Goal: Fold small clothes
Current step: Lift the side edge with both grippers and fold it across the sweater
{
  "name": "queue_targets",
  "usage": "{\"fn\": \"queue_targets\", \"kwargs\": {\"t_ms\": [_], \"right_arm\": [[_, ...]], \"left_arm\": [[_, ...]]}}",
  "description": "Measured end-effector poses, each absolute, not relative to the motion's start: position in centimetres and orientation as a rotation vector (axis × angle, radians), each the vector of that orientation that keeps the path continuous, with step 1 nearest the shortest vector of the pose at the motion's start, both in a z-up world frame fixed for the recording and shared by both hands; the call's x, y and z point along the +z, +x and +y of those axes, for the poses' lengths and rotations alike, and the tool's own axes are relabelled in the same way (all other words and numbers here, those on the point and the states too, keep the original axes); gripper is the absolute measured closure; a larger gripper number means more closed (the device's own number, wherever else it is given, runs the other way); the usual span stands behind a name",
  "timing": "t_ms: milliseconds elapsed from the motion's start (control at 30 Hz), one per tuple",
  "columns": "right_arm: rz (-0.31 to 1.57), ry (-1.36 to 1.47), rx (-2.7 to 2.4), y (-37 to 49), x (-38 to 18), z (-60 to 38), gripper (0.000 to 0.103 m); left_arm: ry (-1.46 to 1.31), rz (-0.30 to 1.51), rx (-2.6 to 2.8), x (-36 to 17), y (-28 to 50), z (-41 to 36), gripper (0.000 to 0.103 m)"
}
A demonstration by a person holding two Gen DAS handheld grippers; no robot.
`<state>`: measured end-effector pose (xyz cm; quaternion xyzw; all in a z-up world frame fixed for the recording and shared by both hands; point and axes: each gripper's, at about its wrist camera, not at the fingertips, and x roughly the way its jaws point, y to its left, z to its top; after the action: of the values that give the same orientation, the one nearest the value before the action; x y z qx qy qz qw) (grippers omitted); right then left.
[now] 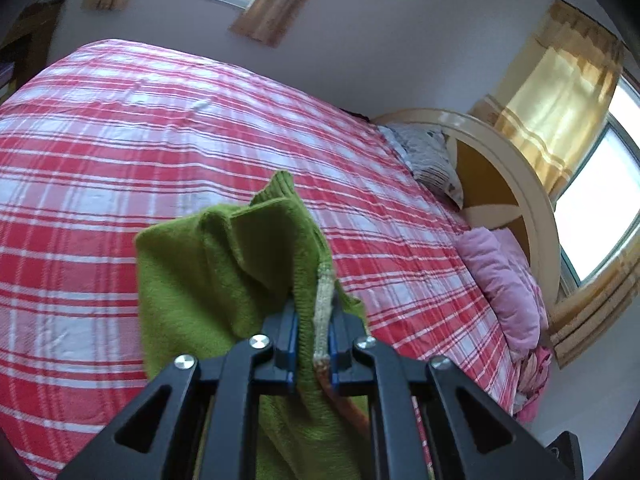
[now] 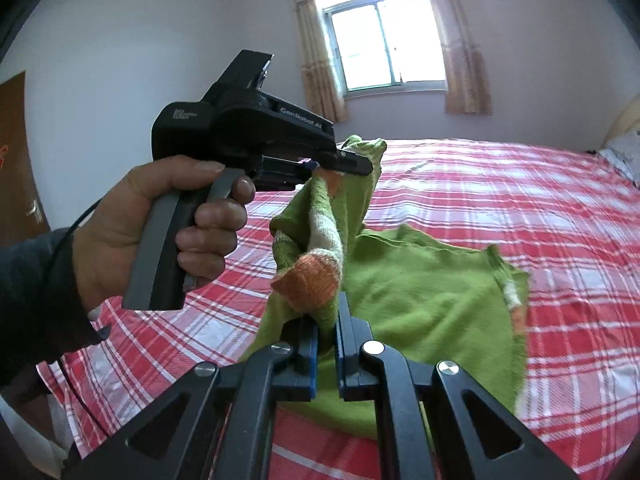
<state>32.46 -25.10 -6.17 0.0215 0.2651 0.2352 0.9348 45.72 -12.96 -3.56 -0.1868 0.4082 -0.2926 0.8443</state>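
Nearest my right wrist camera, the right gripper [image 2: 326, 332] is clenched on a bunched fold of the green knitted garment [image 2: 420, 300], its blue pads pressed onto the cloth just below an orange cuff patch [image 2: 312, 280]. In my left wrist view the left gripper [image 1: 314, 336] likewise grasps the garment, pinching a ribbed edge with a pale stripe [image 1: 324, 304] between its pads. Taking the bed [image 2: 520, 200] as landmark: the garment hangs lifted above the red-and-white checked bedspread [image 1: 120, 140], stretched between my two grippers, with its loose body draping toward the bedspread on the right of the right wrist view. Beyond it, a person's hand [image 2: 152, 232] in a dark sleeve [image 2: 36, 300] grips the left device's grey handle, above the bed's near edge. Farther off, pillows [image 1: 504, 276] lie at the bed's head against a rounded headboard [image 1: 504, 168]. Behind the bed stand curtained windows [image 2: 384, 44].
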Motion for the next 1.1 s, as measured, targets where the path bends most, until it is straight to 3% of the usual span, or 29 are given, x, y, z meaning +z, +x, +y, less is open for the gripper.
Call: {"fn": "queue_targets", "kwargs": {"t_ms": [800, 900, 1000, 1067, 1100], "right_arm": [[0.655, 0.279, 0.355, 32.1, -12.2, -35.3, 0.097], [0.663, 0.311, 0.342, 32.1, -12.6, -36.0, 0.097], [0.670, 0.322, 0.332, 31.7, -13.2, -36.3, 0.097], [0.681, 0.335, 0.324, 31.3, -13.8, -36.7, 0.097], [0.687, 0.349, 0.322, 31.2, -14.2, -37.0, 0.097]], "left_arm": [[-0.206, 0.988, -0.694, -8.6, 46.7, -24.8, 0.090], [-0.194, 0.969, -0.688, -8.3, 45.9, -25.1, 0.086], [-0.170, 0.898, -0.703, -7.0, 44.3, -24.5, 0.070], [-0.136, 0.858, -0.704, -6.2, 43.2, -23.7, 0.051], [-0.104, 0.823, -0.700, -5.9, 41.9, -22.7, 0.048]]}}
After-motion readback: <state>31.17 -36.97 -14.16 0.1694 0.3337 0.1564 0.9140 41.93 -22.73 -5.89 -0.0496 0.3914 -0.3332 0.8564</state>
